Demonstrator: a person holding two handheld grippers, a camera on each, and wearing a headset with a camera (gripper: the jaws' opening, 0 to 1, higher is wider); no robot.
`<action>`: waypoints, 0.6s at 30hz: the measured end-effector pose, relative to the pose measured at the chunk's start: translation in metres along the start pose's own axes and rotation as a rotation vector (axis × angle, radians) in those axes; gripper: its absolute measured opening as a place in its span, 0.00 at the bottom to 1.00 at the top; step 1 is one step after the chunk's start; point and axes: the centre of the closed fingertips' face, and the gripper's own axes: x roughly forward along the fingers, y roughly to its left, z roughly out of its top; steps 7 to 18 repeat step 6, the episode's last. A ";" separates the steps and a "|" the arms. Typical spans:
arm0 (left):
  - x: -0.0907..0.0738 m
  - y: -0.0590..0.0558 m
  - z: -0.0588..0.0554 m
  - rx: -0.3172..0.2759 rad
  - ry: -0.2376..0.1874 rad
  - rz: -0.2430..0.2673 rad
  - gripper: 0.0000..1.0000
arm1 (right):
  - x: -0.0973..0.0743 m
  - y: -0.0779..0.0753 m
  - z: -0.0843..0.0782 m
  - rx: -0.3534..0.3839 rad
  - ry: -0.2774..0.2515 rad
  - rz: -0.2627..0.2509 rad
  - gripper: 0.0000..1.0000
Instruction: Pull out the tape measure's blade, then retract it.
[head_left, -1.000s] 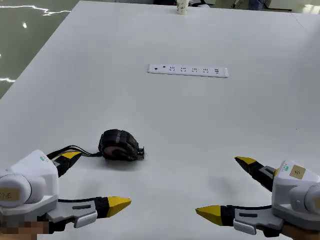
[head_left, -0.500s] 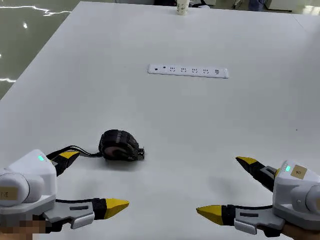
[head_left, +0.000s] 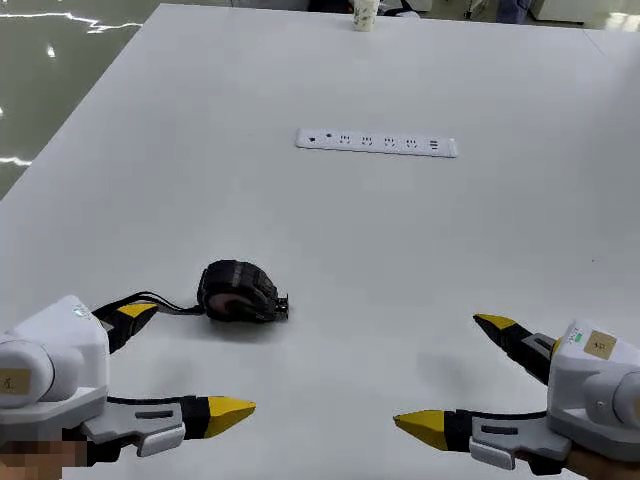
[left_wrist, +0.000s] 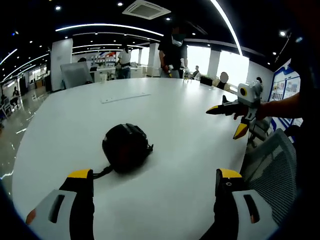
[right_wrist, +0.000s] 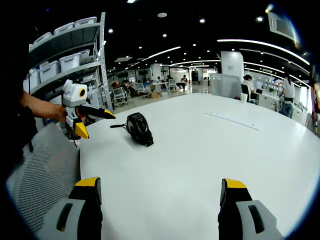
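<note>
Tape measure (head_left: 238, 291) (black, rounded case with rubbery ribbing) lies on a broad white table (head_left: 400, 230), toward its near left part, with nothing gripping it. The items below are listed in descending size.

Table: a matte white top that runs to the far edge in the head view.

Left gripper (head_left: 205, 355) (white body, black jaws with yellow tips) hovers at the lower left, jaws spread wide and holding nothing. In the left gripper view its own jaws (left_wrist: 154, 174) frame the case (left_wrist: 126, 146), which sits just ahead and between them.

Right gripper (head_left: 436, 370) (same build) hovers at the lower right, well apart from the case, its jaws also wide apart with nothing between them. It appears in the left gripper view (left_wrist: 222, 125), held by a hand.

White power strip (head_left: 376, 141) (long, flat, with a row of sockets) lies farther back, near the table's middle.

Case detail: the blade is not drawn out. A thin black strap (head_left: 160, 300) trails from the case's left side toward the left gripper's upper jaw.

Paper cup (head_left: 365, 13) (small, pale) stands at the far edge.
</note>
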 end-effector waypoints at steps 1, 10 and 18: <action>0.000 0.000 0.000 -0.001 0.000 0.000 0.99 | 0.000 0.000 0.000 0.000 0.001 0.000 0.99; 0.000 0.002 0.001 -0.001 -0.003 0.000 0.99 | 0.000 0.000 0.000 0.001 -0.001 -0.001 0.99; 0.000 0.002 0.001 -0.001 -0.003 0.000 0.99 | 0.000 0.000 0.000 0.001 -0.001 -0.001 0.99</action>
